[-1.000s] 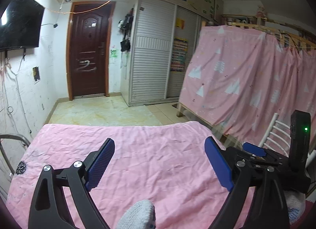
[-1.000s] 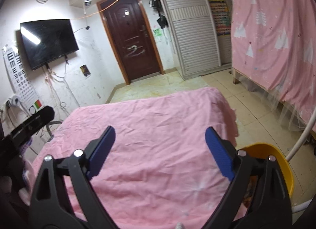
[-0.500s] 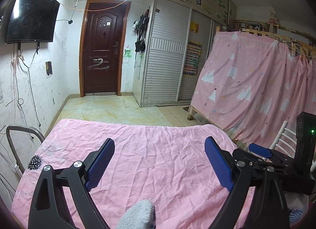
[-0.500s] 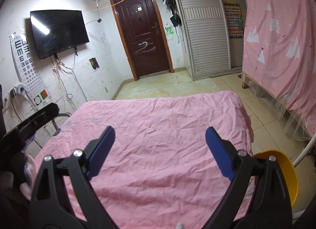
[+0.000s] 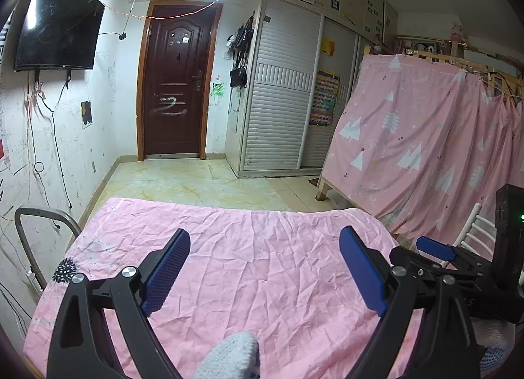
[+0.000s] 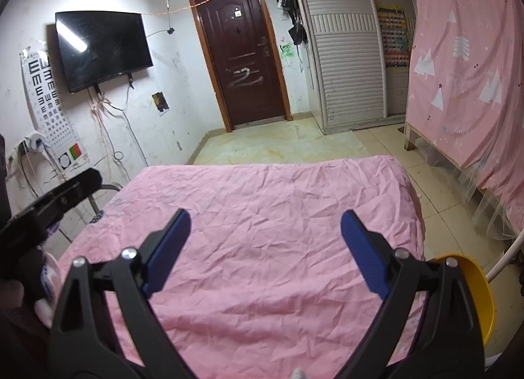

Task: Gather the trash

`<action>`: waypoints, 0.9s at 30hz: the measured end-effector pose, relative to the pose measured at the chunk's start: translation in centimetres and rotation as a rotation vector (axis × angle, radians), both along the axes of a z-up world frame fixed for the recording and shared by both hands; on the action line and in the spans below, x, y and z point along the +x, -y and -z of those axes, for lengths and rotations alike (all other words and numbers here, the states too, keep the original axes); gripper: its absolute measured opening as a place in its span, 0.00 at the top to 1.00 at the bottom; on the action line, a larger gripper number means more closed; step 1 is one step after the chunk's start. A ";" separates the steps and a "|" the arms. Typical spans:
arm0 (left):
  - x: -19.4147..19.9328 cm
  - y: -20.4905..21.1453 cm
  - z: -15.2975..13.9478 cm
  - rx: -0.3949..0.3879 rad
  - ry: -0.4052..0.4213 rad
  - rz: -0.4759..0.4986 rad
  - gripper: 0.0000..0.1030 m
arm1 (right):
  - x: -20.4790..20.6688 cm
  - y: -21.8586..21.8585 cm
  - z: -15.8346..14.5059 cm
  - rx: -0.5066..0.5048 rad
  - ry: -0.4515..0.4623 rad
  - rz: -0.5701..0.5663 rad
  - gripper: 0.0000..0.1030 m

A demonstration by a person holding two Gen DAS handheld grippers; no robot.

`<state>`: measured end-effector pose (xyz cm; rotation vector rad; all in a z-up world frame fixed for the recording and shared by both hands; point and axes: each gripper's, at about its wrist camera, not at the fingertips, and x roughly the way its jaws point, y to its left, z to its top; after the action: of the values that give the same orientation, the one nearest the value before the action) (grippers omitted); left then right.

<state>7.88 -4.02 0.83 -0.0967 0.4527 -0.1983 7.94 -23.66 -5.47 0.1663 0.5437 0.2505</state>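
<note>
Left wrist view: left tool (image 5: 264, 267) gapes empty over pink bed sheet (image 5: 262, 248); no trash visible. Right tool (image 6: 265, 248) likewise wide, empty; yellow bin (image 6: 475, 287) beside bed. Handling unjudgeable until trash appears.

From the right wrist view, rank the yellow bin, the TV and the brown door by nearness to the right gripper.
Measured from the right gripper:
1. Yellow bin, just right of it, beside the bed.
2. TV, on the left wall.
3. Brown door, at the far end, straight ahead.

- The left black plastic gripper (image 5: 263, 267) has 2 angular arms, 2 silver screws on each, tipped with blue ribbed fingers (image 5: 165, 272).
- The right black plastic gripper (image 6: 265, 253) is built alike; its housing bears a green light.
- A grey knitted glove fingertip (image 5: 234, 357) shows below.
</note>
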 end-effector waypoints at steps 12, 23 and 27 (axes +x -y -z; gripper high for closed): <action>0.2 -0.3 -0.1 0.000 0.002 -0.007 0.19 | 0.2 -0.1 -0.1 -0.004 0.000 -0.001 0.13; 0.3 -0.4 0.1 0.000 -0.003 -0.007 0.19 | 0.2 -0.3 -0.1 -0.008 0.001 -0.001 0.12; 0.4 -0.4 0.2 0.001 0.000 -0.006 0.19 | 0.3 -0.4 -0.1 -0.007 0.001 -0.001 0.10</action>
<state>8.24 -3.58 0.64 -0.0970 0.4520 -0.1921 8.20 -23.31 -5.35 0.1592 0.5441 0.2498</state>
